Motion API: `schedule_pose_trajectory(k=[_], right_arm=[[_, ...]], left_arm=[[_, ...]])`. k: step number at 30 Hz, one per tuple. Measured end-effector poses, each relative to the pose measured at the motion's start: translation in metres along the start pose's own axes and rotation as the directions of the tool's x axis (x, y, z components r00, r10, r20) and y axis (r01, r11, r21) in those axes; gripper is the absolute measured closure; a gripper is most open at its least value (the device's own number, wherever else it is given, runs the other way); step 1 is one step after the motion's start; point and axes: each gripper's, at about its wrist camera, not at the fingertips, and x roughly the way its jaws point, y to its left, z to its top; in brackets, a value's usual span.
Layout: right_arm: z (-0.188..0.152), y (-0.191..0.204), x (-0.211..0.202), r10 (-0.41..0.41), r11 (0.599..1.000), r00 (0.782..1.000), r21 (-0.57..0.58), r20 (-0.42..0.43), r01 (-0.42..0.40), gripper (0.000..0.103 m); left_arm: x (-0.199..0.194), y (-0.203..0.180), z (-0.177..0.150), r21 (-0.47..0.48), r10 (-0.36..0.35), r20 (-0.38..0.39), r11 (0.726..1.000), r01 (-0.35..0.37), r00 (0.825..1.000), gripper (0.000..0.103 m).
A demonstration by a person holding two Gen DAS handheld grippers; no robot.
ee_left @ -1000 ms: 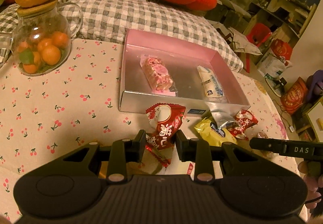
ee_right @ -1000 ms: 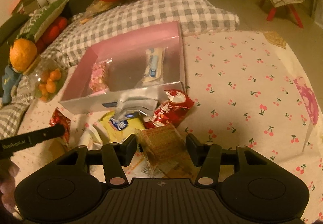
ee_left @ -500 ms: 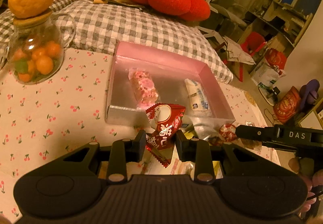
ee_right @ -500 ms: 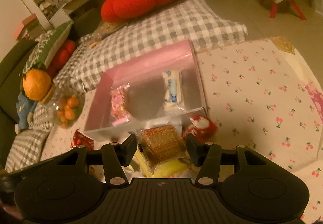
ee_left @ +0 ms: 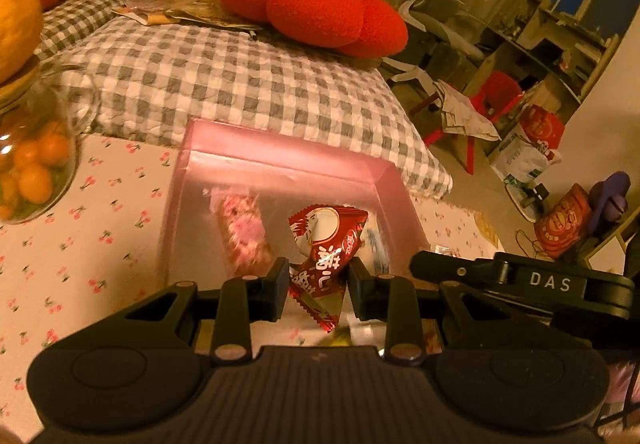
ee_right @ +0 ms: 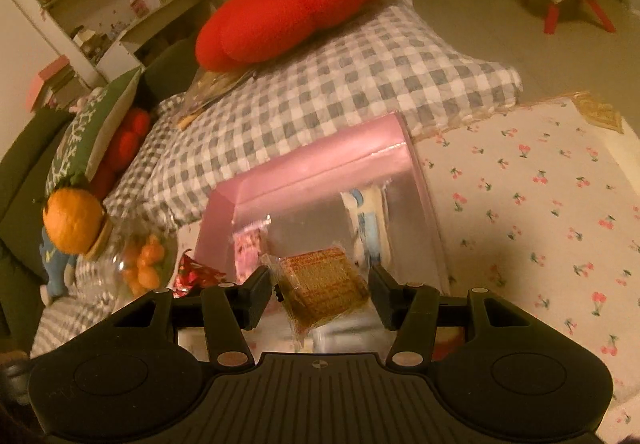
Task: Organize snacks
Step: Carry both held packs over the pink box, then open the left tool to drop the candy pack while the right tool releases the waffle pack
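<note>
My left gripper [ee_left: 318,290] is shut on a red snack packet [ee_left: 326,244] and holds it above the near edge of the pink box [ee_left: 280,159]. My right gripper [ee_right: 322,296] is shut on a clear-wrapped brown wafer [ee_right: 324,284] and holds it over the same box [ee_right: 320,171]. Inside the box lie a pink snack bar [ee_left: 244,240] and a white-and-blue packet [ee_right: 368,219]. The right gripper shows in the left wrist view [ee_left: 520,284], and the red packet shows in the right wrist view [ee_right: 192,274].
A glass jar of small oranges [ee_left: 28,167] with an orange on its lid stands left of the box. A grey checked cushion [ee_left: 240,83] and a red plush [ee_left: 312,7] lie behind it. The cherry-print cloth [ee_right: 540,203] extends to the right.
Both grippers have lifted their snacks off the pile and moved forward over the pink box. The loose snacks in front of the box have dropped out of view.
</note>
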Motion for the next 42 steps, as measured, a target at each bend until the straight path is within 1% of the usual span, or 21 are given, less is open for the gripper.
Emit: schedule_pose_trajectory(k=[6,8,13,16,22,28,29,33,35,39,41,42], right_arm=[[0.018,-0.005,0.027,-0.004,0.998,1.000,0.057,-0.015,0.005,0.050],[0.022,-0.007,0.036,-0.007,0.998,1.000,0.068,-0.024,0.009,0.050],[0.028,-0.009,0.055,-0.025,0.997,0.999,0.079,-0.039,0.029,0.050],[0.032,-0.010,0.064,-0.024,0.995,0.999,0.097,-0.049,0.028,0.050],[0.038,-0.009,0.076,-0.034,0.995,0.998,0.093,-0.047,0.039,0.050],[0.044,-0.010,0.085,-0.041,0.995,0.998,0.094,-0.044,0.045,0.050],[0.044,-0.010,0.086,-0.043,0.995,0.998,0.092,-0.042,0.047,0.050],[0.048,-0.009,0.090,-0.054,0.995,0.998,0.082,-0.039,0.057,0.050],[0.049,-0.008,0.092,-0.058,0.995,0.998,0.077,-0.037,0.061,0.050],[0.050,-0.007,0.093,-0.063,0.995,0.998,0.071,-0.030,0.065,0.048],[0.050,-0.007,0.091,-0.069,0.995,0.997,0.072,-0.024,0.071,0.047],[0.051,-0.007,0.091,-0.072,0.994,0.997,0.075,-0.024,0.074,0.046]], left_arm=[[0.029,-0.002,0.011,-0.058,-0.008,-0.041,0.998,0.006,0.999,0.075],[0.039,-0.002,0.012,-0.062,-0.001,-0.056,0.998,-0.002,0.998,0.075],[0.059,0.000,0.012,-0.068,0.041,-0.087,0.997,-0.047,0.995,0.075],[0.068,0.004,0.013,-0.075,0.045,-0.097,0.996,-0.052,0.994,0.075],[0.078,0.009,0.014,-0.068,0.065,-0.089,0.995,-0.071,0.994,0.074],[0.081,0.010,0.014,-0.034,0.091,-0.068,0.995,-0.093,0.994,0.075],[0.082,0.010,0.014,-0.031,0.092,-0.063,0.995,-0.094,0.994,0.072],[0.079,0.010,0.015,-0.020,0.088,-0.042,0.996,-0.089,0.995,0.068],[0.077,0.009,0.015,-0.007,0.087,-0.038,0.996,-0.088,0.995,0.064],[0.071,0.007,0.014,0.025,0.095,-0.027,0.995,-0.094,0.995,0.059],[0.067,0.006,0.014,0.038,0.100,-0.021,0.994,-0.100,0.995,0.053],[0.065,0.006,0.014,0.043,0.101,-0.018,0.994,-0.100,0.995,0.052]])
